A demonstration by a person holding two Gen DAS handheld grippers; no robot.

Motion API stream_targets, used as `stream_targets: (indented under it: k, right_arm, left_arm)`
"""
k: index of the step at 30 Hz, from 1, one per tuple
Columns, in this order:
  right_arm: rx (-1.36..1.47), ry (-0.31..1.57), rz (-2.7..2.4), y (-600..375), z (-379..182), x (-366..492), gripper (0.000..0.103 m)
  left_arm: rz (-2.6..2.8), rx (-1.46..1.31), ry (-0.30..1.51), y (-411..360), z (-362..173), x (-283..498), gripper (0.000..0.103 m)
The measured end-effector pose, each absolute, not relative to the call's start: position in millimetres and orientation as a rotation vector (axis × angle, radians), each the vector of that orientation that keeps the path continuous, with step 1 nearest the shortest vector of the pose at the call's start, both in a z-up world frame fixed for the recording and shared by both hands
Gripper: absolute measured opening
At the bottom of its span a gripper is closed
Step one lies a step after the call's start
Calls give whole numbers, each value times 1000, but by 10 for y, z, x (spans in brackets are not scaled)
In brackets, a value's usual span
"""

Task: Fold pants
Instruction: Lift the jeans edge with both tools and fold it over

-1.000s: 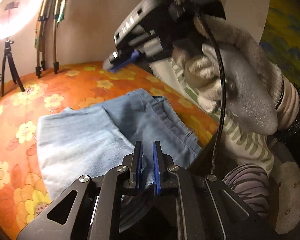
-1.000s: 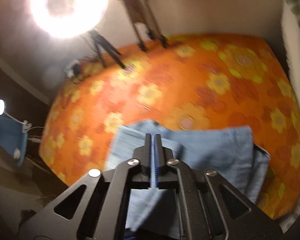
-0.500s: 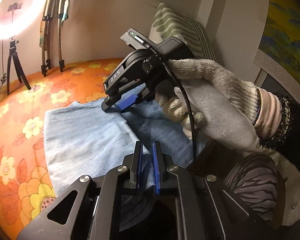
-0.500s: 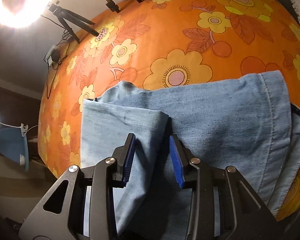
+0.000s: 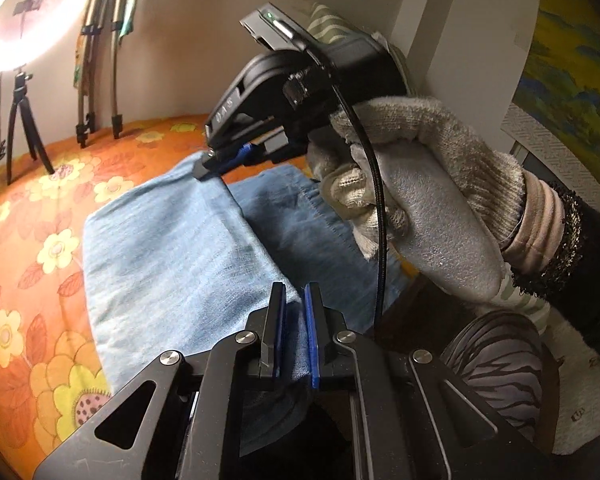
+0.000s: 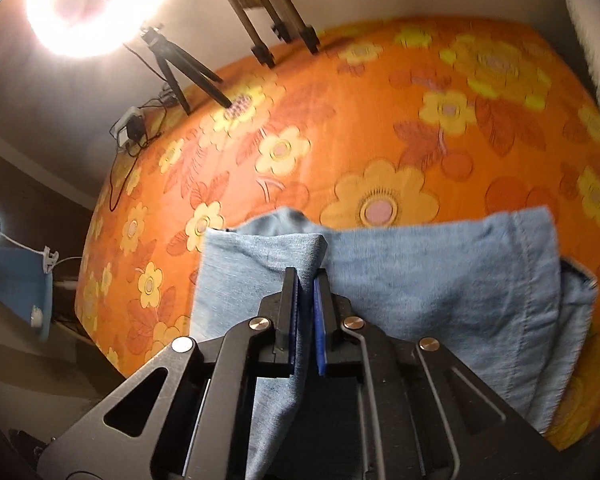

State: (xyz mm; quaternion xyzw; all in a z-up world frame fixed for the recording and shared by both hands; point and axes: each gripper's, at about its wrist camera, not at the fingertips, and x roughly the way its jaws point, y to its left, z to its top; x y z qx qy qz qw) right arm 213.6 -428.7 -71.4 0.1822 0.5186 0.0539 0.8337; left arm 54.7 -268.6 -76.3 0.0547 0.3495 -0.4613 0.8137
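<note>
L gripper: jaws pinched tight on a fold of the light-blue denim pants, at the near edge of the cloth, pointing down at a shallow slant. R gripper: jaws likewise clamped on a pinch of denim, at the far corner of the upper folded layer, tilted more steeply down; fabric bunches up into a small peak just past its tips. From the L cam the R gripper sits at the far side of the cloth, held by a gloved hand w/ grey palm and knit back, wrist bent, dark sleeve behind it, black cable hanging off the tool.

Pants: 1 pair, folded, lying on an orange flowered bedspread.

Count: 2 grippers, 1 hand seen, 1 ring light on a small tripod by the wall.
</note>
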Motion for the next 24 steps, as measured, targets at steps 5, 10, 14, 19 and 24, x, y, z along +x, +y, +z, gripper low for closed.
stream_targets:
  k: [5,10,14,19,24]
  right_arm:
    - [336,1065,93,-4399,-470,2080,7]
    - [313,1034,28,-4694,-314,1951,7]
    - [327,1024,-16,-4988,-272,1840,6]
    - [331,1028,-56,-5285,-318,1768,6]
    - [328,1038,-76,-5452,-417,1771,6]
  left_arm:
    - [-1031,122,733,-2901,-699,529,8]
    - [-1091,133,735,-3250,-697,518,8]
    - [-1135,126,751,-3519,-728,544,8]
    - [-1185,132,769,-3848,-794,562,8]
    - [-1211,142,788,-4101,-865,637,8]
